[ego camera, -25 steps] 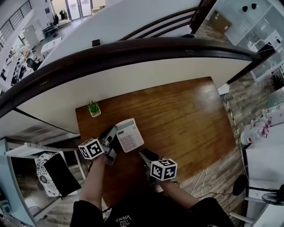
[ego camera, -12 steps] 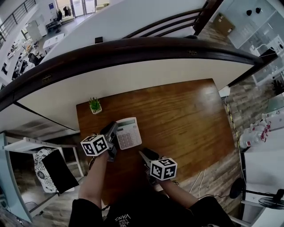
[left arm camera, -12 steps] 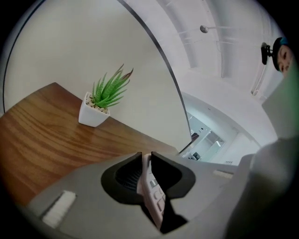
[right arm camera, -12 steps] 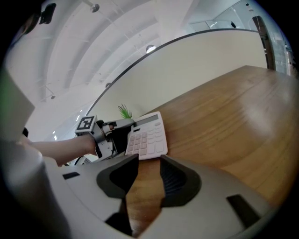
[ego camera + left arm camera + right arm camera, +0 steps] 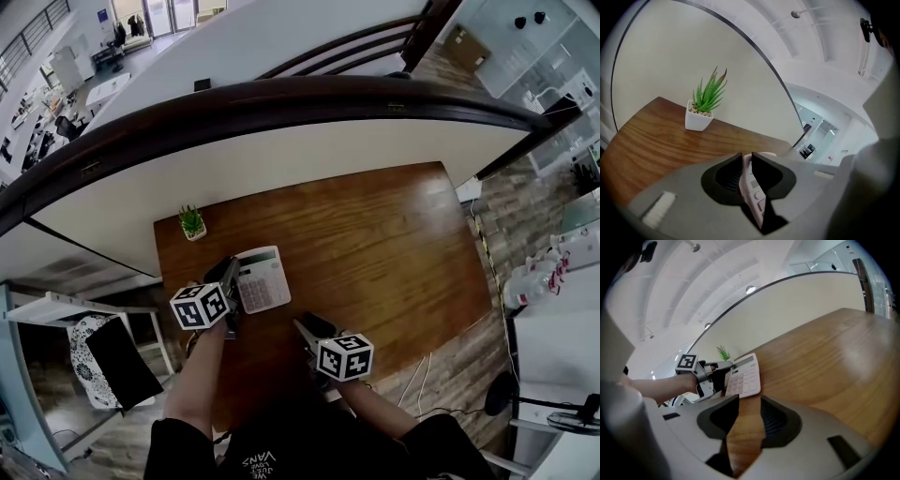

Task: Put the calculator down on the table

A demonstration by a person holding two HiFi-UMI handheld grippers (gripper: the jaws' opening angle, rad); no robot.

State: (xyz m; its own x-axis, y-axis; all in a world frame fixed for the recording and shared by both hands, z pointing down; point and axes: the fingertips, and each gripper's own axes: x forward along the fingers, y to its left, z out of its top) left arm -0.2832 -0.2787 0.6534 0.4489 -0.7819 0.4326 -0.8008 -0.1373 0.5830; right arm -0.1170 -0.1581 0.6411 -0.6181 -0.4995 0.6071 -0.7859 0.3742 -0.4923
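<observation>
Two tongs | left tongs (image 5: pixel 746 160) grip calculator (image 5: pixel 261 279), just widened | right tongs (image 5: pixel 750 409) apart, empty

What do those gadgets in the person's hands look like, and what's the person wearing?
The left gripper and right gripper are each grey, with two black wedge-shaped jaws and a white cube of black square markers. The person wears a dark top with white lettering, forearms bare.

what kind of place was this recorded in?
Probably an open-plan office: a wooden desk with a calculator and a small potted plant, more desks and chairs beyond the partition.
</observation>
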